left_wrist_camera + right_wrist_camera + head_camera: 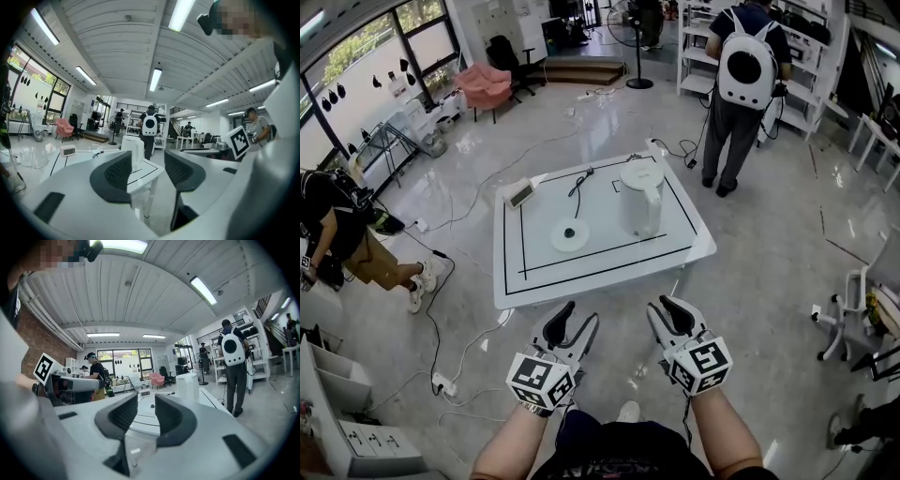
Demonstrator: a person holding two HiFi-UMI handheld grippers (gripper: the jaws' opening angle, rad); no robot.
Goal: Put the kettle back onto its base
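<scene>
A white kettle (pixel 641 197) stands upright on the right half of a low white table (pixel 534 277); it also shows in the left gripper view as a white kettle (pixel 133 149) and in the right gripper view as a white kettle (pixel 188 386). Its round white base (pixel 570 234) lies left of it, apart, with a black cord (pixel 578 182) running to the back edge. My left gripper (pixel 578 317) and right gripper (pixel 664 310) hover before the table's near edge, well short of both. Each is open with nothing between its jaws.
A small white clock (pixel 520 194) sits at the table's back left corner. A person with a white backpack (pixel 747 67) stands behind the table on the right. Another person (pixel 337 234) crouches at the left. Cables and a power strip (pixel 442 383) lie on the floor.
</scene>
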